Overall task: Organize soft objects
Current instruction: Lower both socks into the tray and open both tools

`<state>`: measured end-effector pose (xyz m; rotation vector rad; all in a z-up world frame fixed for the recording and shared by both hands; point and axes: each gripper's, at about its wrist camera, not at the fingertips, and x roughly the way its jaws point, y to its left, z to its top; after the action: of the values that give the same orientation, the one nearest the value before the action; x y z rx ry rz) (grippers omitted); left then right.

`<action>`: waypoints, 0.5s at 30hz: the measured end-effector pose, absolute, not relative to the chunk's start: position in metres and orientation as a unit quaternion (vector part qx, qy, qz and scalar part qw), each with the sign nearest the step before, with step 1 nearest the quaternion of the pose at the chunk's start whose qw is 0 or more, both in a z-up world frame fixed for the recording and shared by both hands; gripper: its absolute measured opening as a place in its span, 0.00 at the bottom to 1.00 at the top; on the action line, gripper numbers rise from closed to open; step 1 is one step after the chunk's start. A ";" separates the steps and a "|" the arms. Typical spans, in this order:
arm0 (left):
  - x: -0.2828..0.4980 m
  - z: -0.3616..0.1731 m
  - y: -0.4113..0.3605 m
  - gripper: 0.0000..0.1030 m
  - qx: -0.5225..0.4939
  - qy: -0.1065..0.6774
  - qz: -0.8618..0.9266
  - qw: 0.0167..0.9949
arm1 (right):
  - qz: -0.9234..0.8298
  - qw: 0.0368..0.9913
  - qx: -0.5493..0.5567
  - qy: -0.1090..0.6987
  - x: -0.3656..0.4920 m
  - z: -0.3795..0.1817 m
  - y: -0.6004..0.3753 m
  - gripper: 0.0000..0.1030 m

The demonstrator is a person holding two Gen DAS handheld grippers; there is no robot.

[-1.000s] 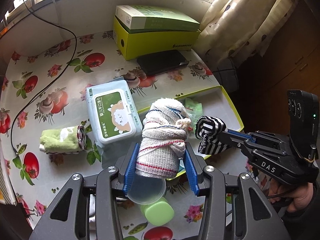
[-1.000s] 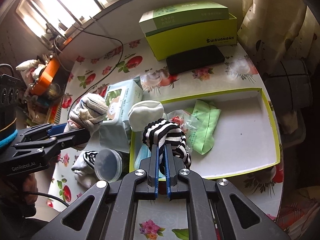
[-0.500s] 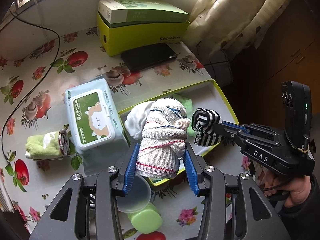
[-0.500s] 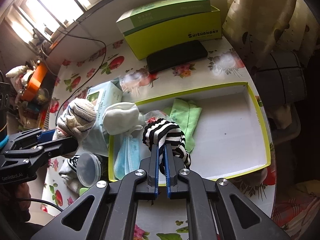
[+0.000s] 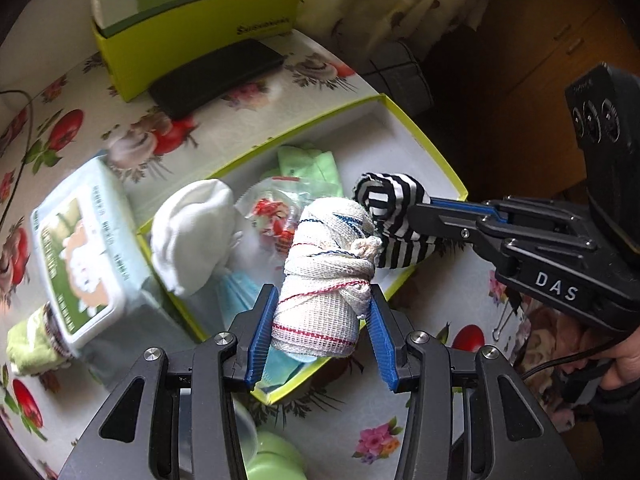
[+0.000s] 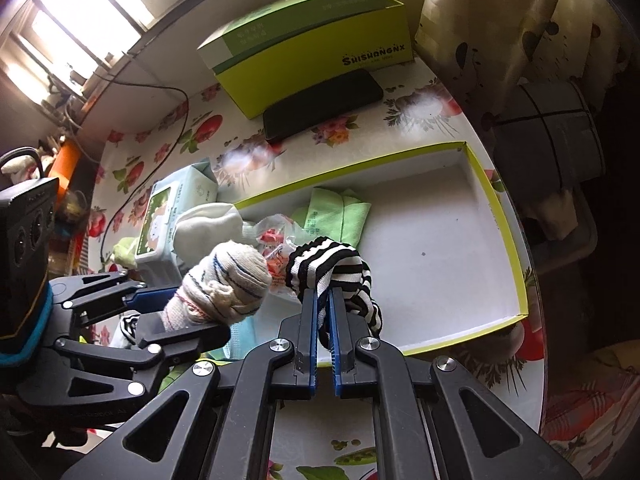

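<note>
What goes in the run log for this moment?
left gripper: shut on towel roll | right gripper: shut on striped sock | both over tray

The wipes pack [image 5: 82, 256] was smeared by motion blur, its label unreadable. A rolled cloth bundle [image 5: 328, 276] covered much of the blue face mask [image 5: 236, 292] and part of the tray's near wall [image 5: 288, 394]. The green cup [image 5: 276, 460] was cut off by the lower edge. From the right wrist, the left tool [image 6: 200, 312] hid most of a striped sock [image 6: 128, 326] on the desk [image 6: 224, 140].
</note>
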<state>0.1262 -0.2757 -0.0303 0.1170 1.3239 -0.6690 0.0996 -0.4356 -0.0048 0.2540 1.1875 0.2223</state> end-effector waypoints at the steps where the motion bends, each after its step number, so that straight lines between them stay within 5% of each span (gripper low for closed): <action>1: 0.127 -0.033 -0.279 0.44 0.058 0.603 -0.310 0.733 | 0.103 0.815 0.120 0.557 0.100 -0.005 -0.437 0.06; 15: 0.134 -0.038 -0.276 0.45 0.054 0.608 -0.308 0.729 | 0.108 0.802 0.123 0.575 0.109 -0.021 -0.434 0.06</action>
<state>0.1339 -0.2755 -0.0376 0.1194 1.3401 -0.6790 0.1088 -0.4345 -0.0214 0.2638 1.2318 0.2318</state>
